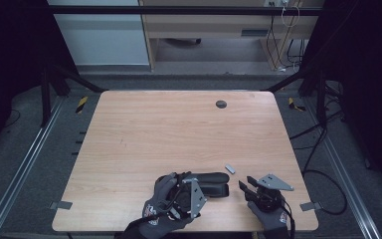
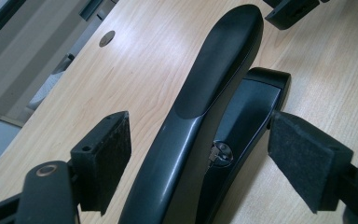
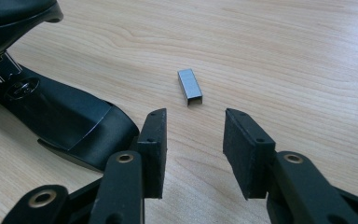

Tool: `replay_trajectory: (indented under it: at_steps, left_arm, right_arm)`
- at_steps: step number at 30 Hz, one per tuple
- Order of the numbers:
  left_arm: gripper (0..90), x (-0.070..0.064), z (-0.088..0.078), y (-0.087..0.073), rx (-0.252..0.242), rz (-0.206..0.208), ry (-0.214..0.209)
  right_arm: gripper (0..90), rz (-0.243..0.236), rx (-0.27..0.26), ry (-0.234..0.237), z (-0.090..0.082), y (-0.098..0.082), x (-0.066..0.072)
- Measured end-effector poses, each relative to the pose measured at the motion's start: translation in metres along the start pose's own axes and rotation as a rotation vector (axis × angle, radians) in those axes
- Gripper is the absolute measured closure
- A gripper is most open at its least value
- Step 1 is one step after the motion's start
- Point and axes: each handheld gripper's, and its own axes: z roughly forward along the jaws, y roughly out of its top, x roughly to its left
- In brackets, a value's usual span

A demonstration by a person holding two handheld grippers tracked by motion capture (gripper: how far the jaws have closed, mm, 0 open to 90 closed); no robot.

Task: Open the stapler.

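The small grey metal strip of staples (image 3: 189,87) lies bare on the pale wooden desk (image 1: 154,129), just beyond the right tool (image 3: 193,140), whose jaws stand apart around nothing, aimed at it. Near it, the black plastic stapler (image 2: 205,107) sits hinged open, its lid lifted off the magazine. The left tool (image 2: 196,158) straddles the stapler body, one pad touching the base, the other clear: not clenched. By my judgement the opening is done; picking up and loading the staples remains.

The stapler (image 2: 205,116) runs off the left gripper view's bottom edge, its rear unseen
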Motion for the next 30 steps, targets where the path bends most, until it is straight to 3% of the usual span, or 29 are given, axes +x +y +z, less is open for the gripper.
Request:
replay_trajectory:
  at_steps: [13, 30]
  left_arm:
    - [21.2, -0.003, 0.013, 0.008, 0.018, 0.021, 0.005]
    - [28.0, -0.009, 0.03, 0.018, 0.05, 0.072, 0.024]
  right_arm:
    - [67.0, -0.004, 0.004, -0.001, 0.0, 0.0, 0.001]
    - [90.0, -0.015, 0.01, -0.01, -0.003, 0.001, 0.003]
